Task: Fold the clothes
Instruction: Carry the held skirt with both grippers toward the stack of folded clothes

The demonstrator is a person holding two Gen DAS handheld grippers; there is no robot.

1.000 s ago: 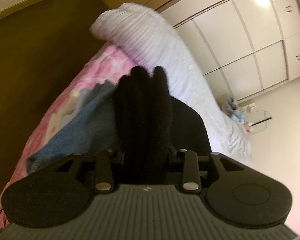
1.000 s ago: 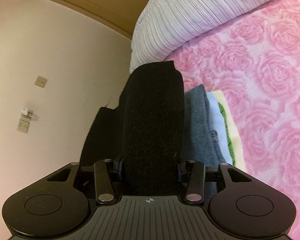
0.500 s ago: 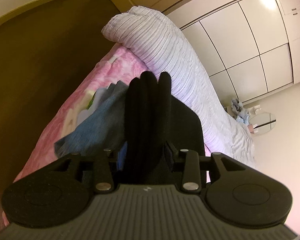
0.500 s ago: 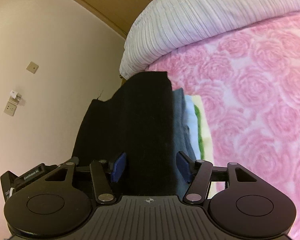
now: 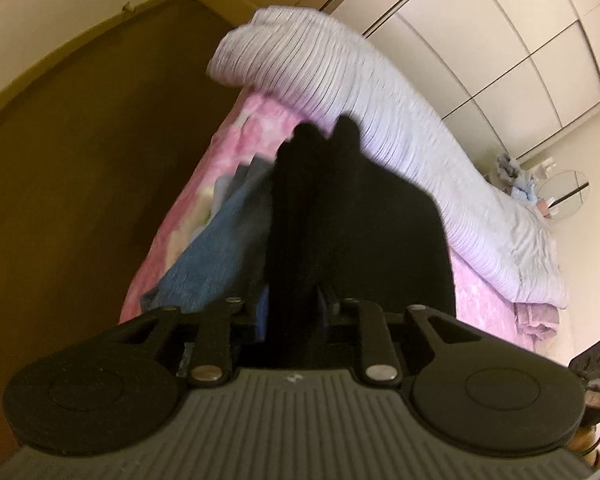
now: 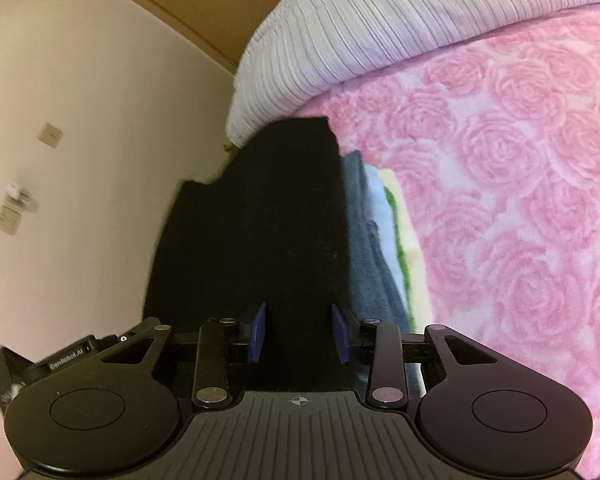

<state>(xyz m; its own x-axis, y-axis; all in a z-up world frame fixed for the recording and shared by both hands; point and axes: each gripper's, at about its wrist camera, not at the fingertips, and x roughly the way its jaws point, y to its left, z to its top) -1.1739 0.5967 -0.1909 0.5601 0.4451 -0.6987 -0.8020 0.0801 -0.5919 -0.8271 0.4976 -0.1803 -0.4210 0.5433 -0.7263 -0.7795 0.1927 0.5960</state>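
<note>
black garment, folded, beside clothes stack

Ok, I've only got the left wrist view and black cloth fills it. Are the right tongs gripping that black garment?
Observer: No. The right tongs are open, with their blue pads apart on either side of the black garment.
Operator: What lies to its right?
Observer: A folded grey piece, edge to edge with it.
Operator: Anything past that?
Observer: A cream cloth with a green stripe, on the pink rose blanket.
</note>
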